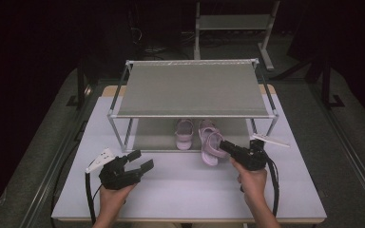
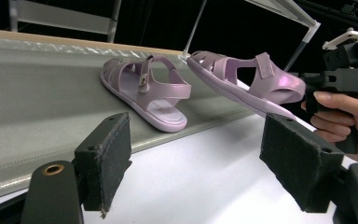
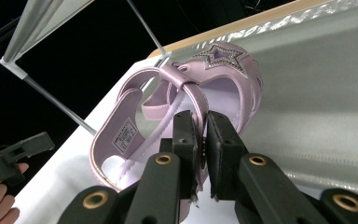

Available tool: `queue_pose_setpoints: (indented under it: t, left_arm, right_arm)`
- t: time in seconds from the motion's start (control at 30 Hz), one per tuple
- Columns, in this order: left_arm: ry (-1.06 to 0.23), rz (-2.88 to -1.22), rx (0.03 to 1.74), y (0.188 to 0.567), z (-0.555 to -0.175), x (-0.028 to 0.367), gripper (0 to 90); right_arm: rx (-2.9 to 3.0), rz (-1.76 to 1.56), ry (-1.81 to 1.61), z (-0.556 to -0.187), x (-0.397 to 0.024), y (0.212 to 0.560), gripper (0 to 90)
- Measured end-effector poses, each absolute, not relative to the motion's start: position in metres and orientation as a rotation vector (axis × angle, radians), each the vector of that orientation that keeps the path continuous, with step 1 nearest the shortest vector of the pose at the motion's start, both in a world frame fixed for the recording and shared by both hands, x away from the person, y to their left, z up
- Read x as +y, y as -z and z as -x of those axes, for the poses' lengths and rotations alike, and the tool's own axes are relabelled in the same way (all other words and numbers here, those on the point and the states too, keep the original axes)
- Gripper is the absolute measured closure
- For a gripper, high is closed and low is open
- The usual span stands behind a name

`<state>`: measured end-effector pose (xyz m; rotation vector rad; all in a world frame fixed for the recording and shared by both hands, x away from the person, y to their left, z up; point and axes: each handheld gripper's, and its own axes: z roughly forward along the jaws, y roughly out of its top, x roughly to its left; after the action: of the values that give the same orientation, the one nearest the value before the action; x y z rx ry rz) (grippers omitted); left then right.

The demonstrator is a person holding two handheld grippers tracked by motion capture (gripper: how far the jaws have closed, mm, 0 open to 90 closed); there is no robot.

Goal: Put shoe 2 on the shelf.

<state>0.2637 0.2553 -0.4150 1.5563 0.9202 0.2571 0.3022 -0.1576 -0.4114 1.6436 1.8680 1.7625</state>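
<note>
Right gripper view shows my right gripper with its fingers clamped on the heel strap of a pink sandal, held tilted off the white table at the near edge of the rack's lower shelf. It seems light, the strap soft and bendy, the glossy skin perhaps slippery, so I judge the strap a fair hold. Its mate lies on that shelf, just left. My left gripper hovers open and empty.

Dark unlit room, grey floor, white table, metal shelf frame behind
</note>
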Motion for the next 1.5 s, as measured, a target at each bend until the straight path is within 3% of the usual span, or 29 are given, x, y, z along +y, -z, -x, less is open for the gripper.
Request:
queue_pose_setpoints:
  t: [1.5]
  left_arm:
    - [-0.239, -1.574, 0.893, 0.415, -0.265, 0.247, 24.3]
  right_arm:
    - [1.805, -1.662, -1.592, -0.372, -0.134, 0.433, 82.3]
